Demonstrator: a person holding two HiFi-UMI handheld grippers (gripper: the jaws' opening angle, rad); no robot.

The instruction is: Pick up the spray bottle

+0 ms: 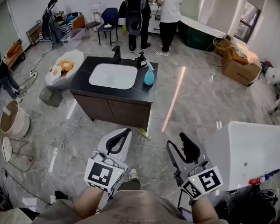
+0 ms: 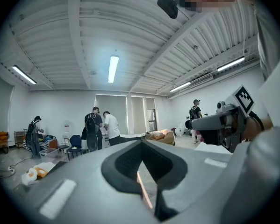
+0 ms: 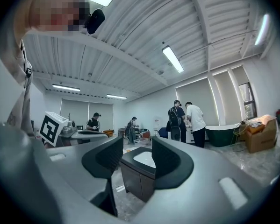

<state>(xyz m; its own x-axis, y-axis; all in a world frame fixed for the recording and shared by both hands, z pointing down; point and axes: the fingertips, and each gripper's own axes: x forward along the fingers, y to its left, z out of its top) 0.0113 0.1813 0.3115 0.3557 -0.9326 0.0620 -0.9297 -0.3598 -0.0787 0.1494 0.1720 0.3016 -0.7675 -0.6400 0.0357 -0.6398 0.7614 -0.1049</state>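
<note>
The spray bottle (image 1: pixel 149 73), teal with a pale top, stands upright on the right end of a dark vanity counter (image 1: pixel 83 73), beside the white sink basin (image 1: pixel 112 75). Both grippers hang low in the head view, well short of the vanity. My left gripper (image 1: pixel 128 131) is shut, its fingertips touching and nothing held; in the left gripper view its jaws (image 2: pixel 141 143) meet at the tip. My right gripper (image 1: pixel 176 141) is open and empty. The right gripper view shows the vanity (image 3: pixel 135 171) through the gap of the right gripper (image 3: pixel 137 143); the bottle is not discernible there.
A black faucet (image 1: pixel 116 54) and a small dark dispenser (image 1: pixel 140 59) stand at the counter's back. A yellowish bottle (image 1: pixel 144 134) lies on the floor before the vanity. A white appliance (image 1: pixel 252 148) is close on my right. Cables (image 1: pixel 55 143) trail left. Two people (image 1: pixel 168 13) stand behind.
</note>
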